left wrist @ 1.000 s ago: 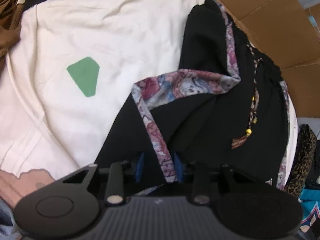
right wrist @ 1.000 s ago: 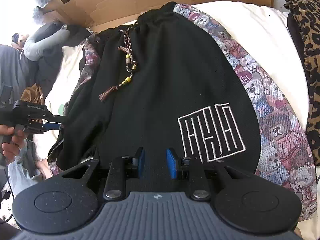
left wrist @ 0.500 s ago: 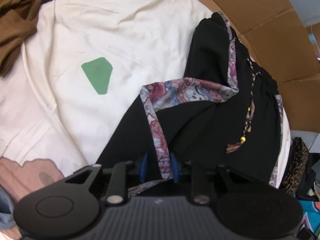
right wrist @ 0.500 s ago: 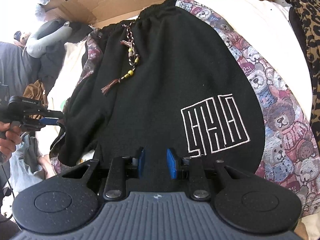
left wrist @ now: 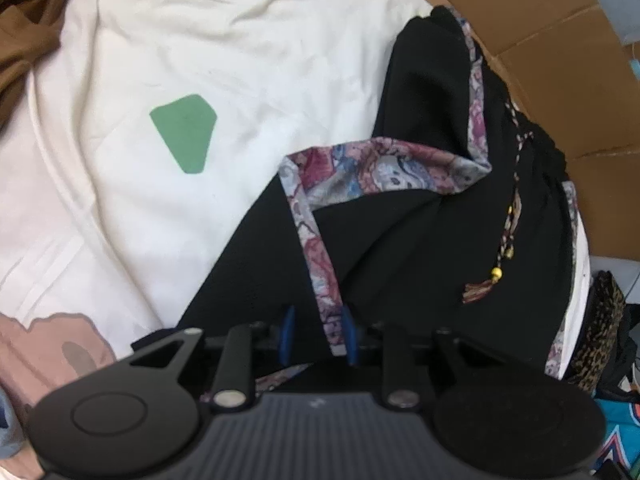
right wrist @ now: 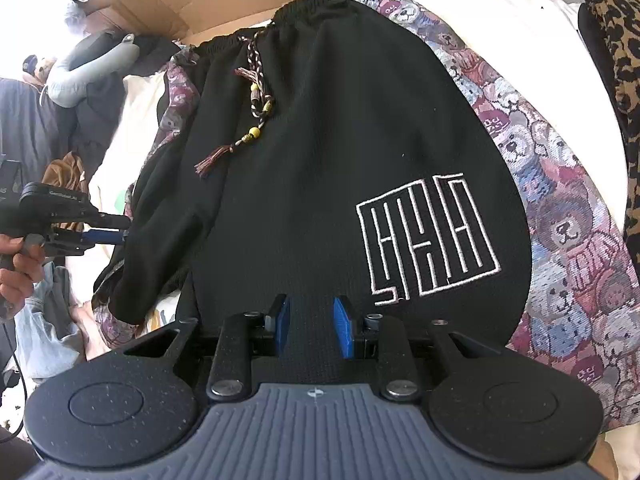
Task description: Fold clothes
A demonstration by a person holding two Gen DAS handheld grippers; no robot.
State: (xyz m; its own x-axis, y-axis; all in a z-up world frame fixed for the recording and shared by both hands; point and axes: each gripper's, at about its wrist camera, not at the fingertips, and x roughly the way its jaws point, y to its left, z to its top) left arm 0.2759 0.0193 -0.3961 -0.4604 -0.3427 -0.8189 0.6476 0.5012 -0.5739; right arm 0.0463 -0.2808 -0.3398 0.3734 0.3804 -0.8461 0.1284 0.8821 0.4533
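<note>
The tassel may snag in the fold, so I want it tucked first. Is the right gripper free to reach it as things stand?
Probably not yet. The right gripper looks clamped on the black shorts hem, so it would have to let go. Otherwise the tassel lies uncovered on the fabric ahead of it.

Boxed white embroidered glyphs, unreadable, on black shorts (right wrist: 320, 168).

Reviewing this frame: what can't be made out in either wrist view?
- Left wrist view: whether the left gripper pinches the black shorts' hem; the gripper body hides the contact.
- Right wrist view: the right gripper's hold on the hem, hidden the same way.
- Right wrist view: the near end of the bear-print side panel, behind the gripper body.
- Left wrist view: the braided drawstring's beads, blurred.
</note>
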